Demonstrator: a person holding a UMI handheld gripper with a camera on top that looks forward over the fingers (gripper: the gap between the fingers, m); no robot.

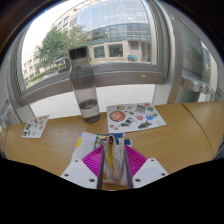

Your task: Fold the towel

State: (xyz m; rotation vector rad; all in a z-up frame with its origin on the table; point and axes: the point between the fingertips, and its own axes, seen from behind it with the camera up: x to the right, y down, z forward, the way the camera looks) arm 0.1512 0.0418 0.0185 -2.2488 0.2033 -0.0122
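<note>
My gripper [112,168] is shut on a fold of the towel [111,152], a light cloth with yellow and blue marks. The cloth is bunched upright in the narrow gap between the two magenta pads [94,160]. More of the towel lies just ahead of the fingertips on the wooden table [185,135]. The part of the towel under the fingers is hidden.
A tall clear water bottle [83,85] with a dark cap stands beyond the fingers near the table's far edge. A colourful printed sheet [136,118] lies to its right and a smaller one [36,126] to the left. A large window is behind.
</note>
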